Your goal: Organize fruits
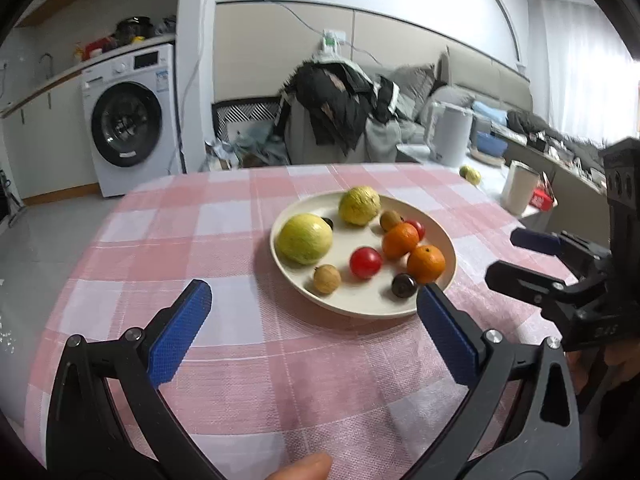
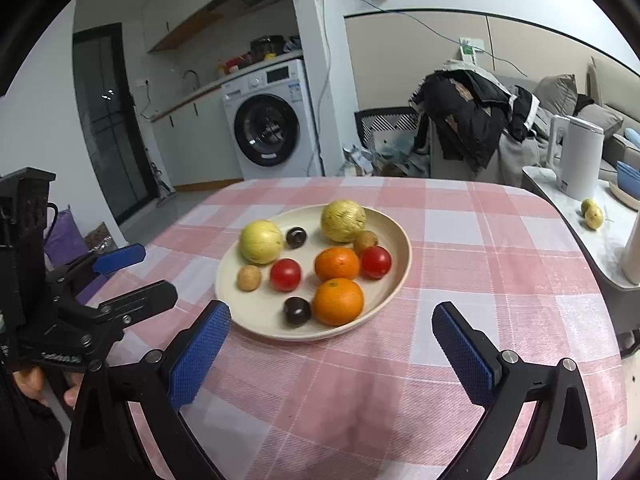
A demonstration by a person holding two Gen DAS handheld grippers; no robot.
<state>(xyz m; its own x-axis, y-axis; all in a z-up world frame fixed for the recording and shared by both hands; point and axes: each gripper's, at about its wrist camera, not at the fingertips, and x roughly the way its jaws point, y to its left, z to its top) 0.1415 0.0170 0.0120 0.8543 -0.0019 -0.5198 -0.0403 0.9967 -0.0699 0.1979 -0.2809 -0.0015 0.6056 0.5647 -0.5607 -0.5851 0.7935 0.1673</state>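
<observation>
A cream plate point(image 1: 400, 304) point(image 2: 396, 240) sits on the pink checked tablecloth point(image 1: 240, 360) point(image 2: 500, 280). It holds two yellow-green fruits point(image 1: 305, 239) point(image 2: 343, 220), two oranges point(image 1: 426, 264) point(image 2: 338, 301), two red tomatoes point(image 1: 365, 262) point(image 2: 285, 274), two dark plums point(image 1: 403, 285) point(image 2: 297, 311) and small brown fruits point(image 1: 327, 279) point(image 2: 249, 278). My left gripper point(image 1: 316, 300) stands open just short of the plate's near rim, nothing between its blue pads point(image 1: 180, 332). My right gripper point(image 2: 332, 324) is also open before the plate, empty; it shows at the right edge of the left wrist view point(image 1: 516, 256).
A side counter on the right carries a white kettle point(image 2: 578, 156), a white cup point(image 1: 519, 192), a red box point(image 1: 542, 200) and loose yellow-green fruits point(image 2: 592, 212) point(image 1: 471, 174). Behind the table are a clothes-covered chair point(image 1: 340, 112), a washing machine point(image 1: 128, 120) and a sofa.
</observation>
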